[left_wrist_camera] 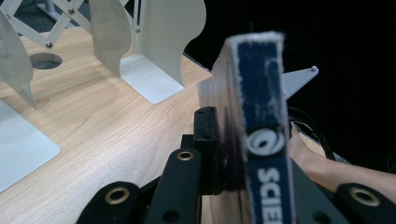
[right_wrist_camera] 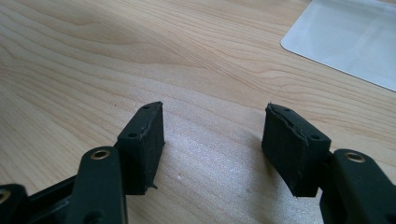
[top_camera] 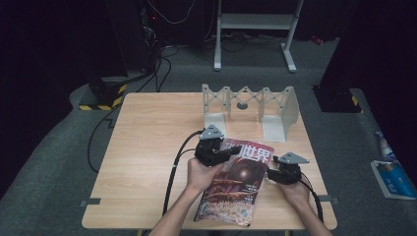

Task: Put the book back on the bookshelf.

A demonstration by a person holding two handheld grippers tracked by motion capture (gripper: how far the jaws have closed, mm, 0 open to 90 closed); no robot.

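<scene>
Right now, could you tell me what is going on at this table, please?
A person at the wooden table holds a gripper in each hand. The left gripper has its jaws shut on the spine edge of a magazine, which is tilted up off the table. The right gripper is beside the magazine, jaws open with nothing between them. A metal book rack stands behind.

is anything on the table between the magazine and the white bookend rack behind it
Nothing visible. The left gripper holds the magazine by its spine, and bare table lies between it and the rack. The open right gripper sits off to the side.
</scene>
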